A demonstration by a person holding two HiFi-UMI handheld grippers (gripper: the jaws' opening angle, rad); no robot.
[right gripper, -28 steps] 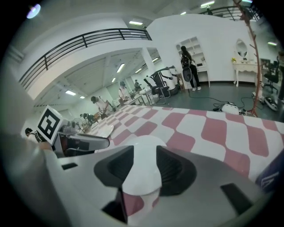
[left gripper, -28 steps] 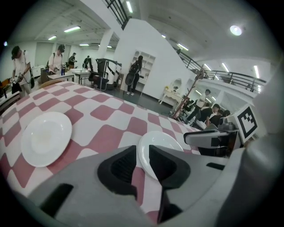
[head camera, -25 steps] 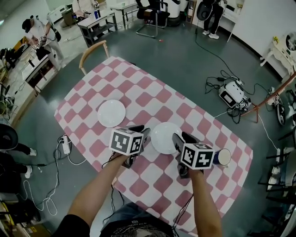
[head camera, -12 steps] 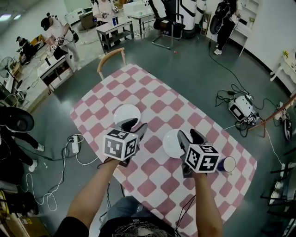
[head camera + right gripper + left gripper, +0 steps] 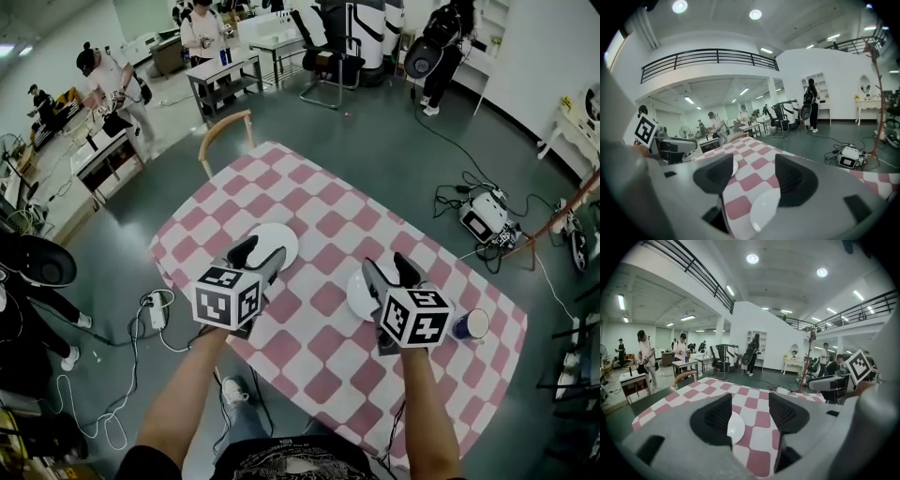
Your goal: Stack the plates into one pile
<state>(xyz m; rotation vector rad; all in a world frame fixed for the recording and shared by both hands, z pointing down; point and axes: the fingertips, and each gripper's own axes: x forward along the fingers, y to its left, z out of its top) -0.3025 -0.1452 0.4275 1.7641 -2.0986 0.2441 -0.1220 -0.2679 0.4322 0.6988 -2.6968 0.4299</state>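
Note:
Two white plates lie apart on the pink-and-white checked table (image 5: 319,211). The left plate (image 5: 277,240) (image 5: 735,427) shows beyond my left gripper (image 5: 258,255) (image 5: 750,412), which hovers above its near edge. The right plate (image 5: 359,292) (image 5: 764,208) lies under and left of my right gripper (image 5: 391,274) (image 5: 754,180). Both grippers are raised off the table and open; their jaws have just been opening, with nothing between them. In the right gripper view the left plate (image 5: 735,167) is a thin sliver past the left jaw.
A blue cup (image 5: 467,325) stands on the table right of my right gripper. A wooden chair (image 5: 225,131) is at the table's far corner. Cables and a device (image 5: 483,217) lie on the floor to the right. People stand at benches at the back left.
My left gripper has left the right plate's left side and moved up and left, over the left plate. The right gripper has lifted. Both pairs of jaws stand wider.

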